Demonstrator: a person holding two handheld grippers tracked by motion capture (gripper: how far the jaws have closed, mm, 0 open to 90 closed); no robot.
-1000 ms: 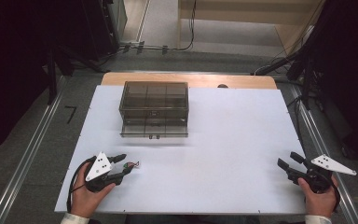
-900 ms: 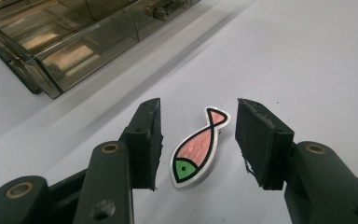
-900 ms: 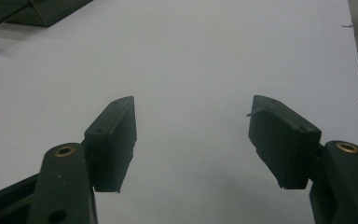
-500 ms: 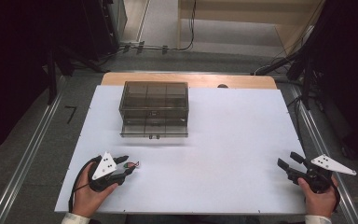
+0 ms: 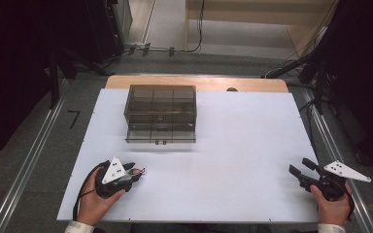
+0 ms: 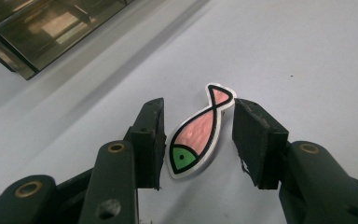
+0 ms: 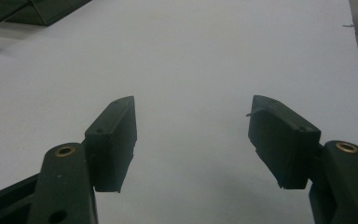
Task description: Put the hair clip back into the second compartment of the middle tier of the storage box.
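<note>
Lying flat on the white surface, a small fish-shaped piece with a pink body, a green head and a black outline sits between the jaws of the left gripper. Those jaws have just been closing around it, yet in the left gripper view a thin gap shows on each side of the fish, so the pads do not press on it. Seen from the high view, the left gripper is at about 7 o'clock on the surface, held low by the person's left hand, with the fish at its tip. A smoky transparent drawer box stands at about 11 o'clock, well apart from the fish, its lowest drawer pulled out. At 4 o'clock the right gripper rests near the surface edge, its jaws spread wide with nothing between them
</note>
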